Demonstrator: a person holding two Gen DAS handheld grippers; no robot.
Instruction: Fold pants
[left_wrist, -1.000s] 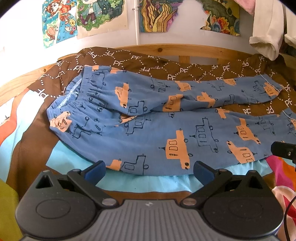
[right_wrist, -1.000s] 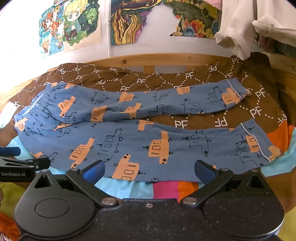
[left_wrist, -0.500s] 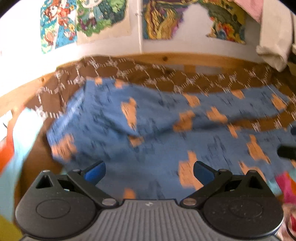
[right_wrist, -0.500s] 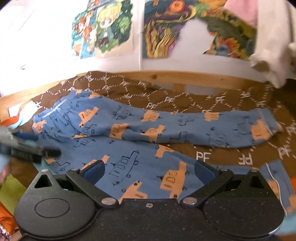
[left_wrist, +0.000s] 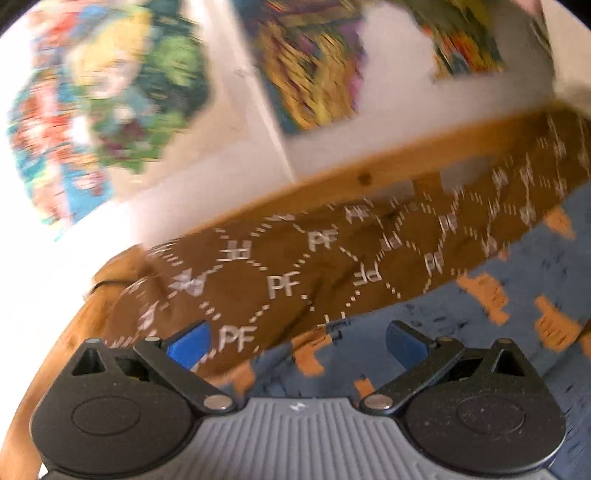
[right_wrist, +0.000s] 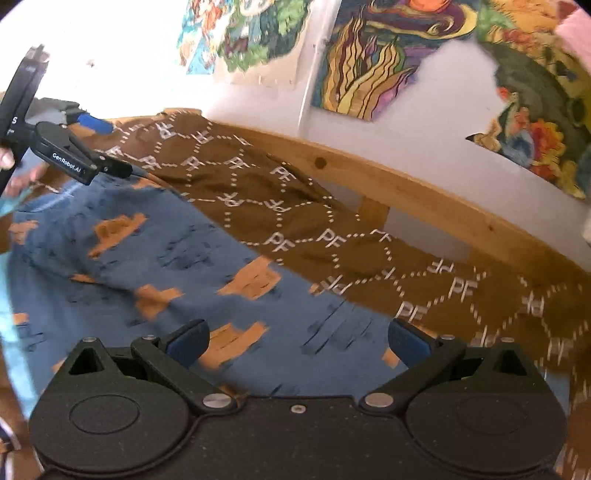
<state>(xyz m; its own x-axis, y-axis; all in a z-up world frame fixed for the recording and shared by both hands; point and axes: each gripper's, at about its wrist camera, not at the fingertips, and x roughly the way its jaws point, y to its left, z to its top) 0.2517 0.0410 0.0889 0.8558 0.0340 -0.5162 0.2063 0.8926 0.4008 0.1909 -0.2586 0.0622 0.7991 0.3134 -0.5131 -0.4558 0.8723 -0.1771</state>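
Blue pants with orange vehicle prints lie flat on a brown "PF" blanket. In the left wrist view the pants fill the lower right, blurred by motion. My left gripper is open and empty over the far top edge of the pants, near the waistband end. It also shows in the right wrist view at the far left. My right gripper is open and empty, low over the far pant leg.
A wooden bed rail runs along the far side, below a white wall with colourful posters. Brown blanket lies between the pants and the rail. A light blue sheet shows at the left.
Both grippers have moved forward across the bed toward the far edge of the pants and tilted. The views are much closer and blurred. Both stay open.
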